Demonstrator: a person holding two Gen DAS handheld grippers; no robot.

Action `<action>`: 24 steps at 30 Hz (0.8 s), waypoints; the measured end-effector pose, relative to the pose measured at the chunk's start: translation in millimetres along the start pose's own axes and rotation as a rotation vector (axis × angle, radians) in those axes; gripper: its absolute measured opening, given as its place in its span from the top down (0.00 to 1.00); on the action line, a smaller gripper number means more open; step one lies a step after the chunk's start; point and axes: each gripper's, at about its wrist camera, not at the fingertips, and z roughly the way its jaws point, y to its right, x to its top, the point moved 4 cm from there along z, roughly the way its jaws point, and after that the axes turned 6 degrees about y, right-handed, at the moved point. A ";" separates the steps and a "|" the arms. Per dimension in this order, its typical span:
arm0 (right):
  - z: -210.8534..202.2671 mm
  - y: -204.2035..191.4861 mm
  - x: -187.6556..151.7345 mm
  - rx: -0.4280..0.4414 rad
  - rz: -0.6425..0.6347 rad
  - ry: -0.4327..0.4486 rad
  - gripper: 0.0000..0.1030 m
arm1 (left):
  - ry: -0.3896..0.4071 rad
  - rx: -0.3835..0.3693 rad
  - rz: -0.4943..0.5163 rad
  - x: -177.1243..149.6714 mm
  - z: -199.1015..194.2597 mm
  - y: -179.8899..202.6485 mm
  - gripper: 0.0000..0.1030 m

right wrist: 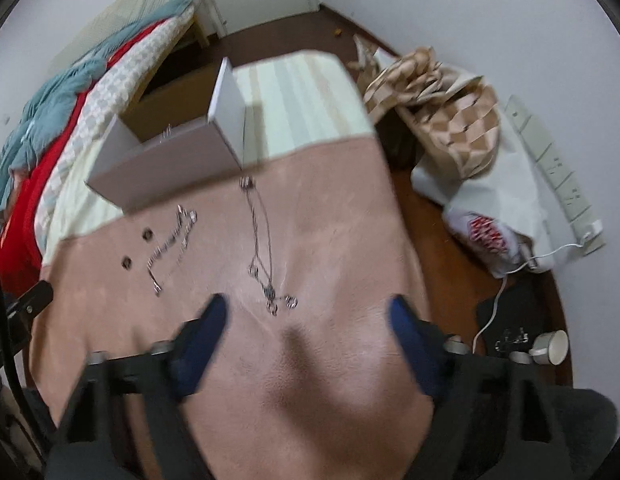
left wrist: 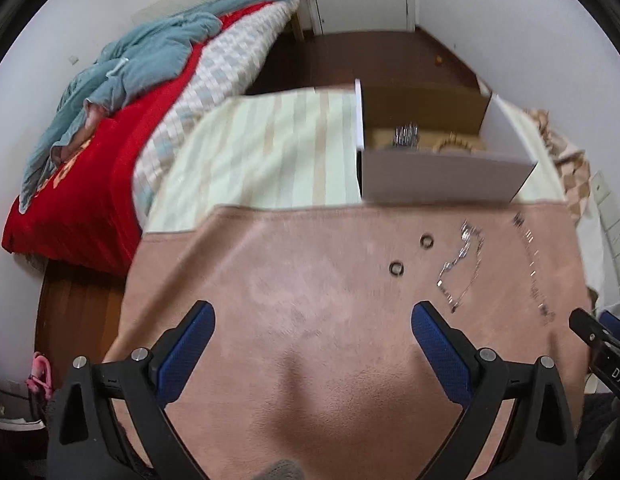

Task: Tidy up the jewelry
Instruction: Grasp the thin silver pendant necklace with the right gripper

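Note:
On a pink cloth lie two dark rings, a silver bracelet chain and a long thin necklace. In the right wrist view the rings, the bracelet and the necklace also show. An open cardboard box with jewelry inside stands behind them; it also shows in the right wrist view. My left gripper is open and empty, left of the rings. My right gripper is open and empty, just short of the necklace's near end.
The cloth covers a striped cushion. A bed with a red blanket is at the left. Bags, a power strip, a cable and a cup lie on the floor at the right.

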 end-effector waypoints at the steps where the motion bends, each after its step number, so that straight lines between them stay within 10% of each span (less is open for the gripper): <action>1: 5.1 -2.7 -2.1 0.007 -0.013 0.003 0.45 | -0.010 0.000 0.006 -2.1 4.5 1.9 0.03; 9: 31.8 -27.0 -5.9 0.015 -0.125 0.015 0.59 | -0.053 0.005 0.030 -4.7 25.5 8.1 0.03; 14: 34.3 -40.1 -10.9 -0.042 -0.212 0.037 0.95 | -0.068 -0.006 0.028 -4.8 32.6 10.0 0.03; 24: 9.7 -8.2 -10.2 -0.002 -0.067 0.047 0.96 | -0.098 -0.133 0.004 7.4 41.4 38.9 0.03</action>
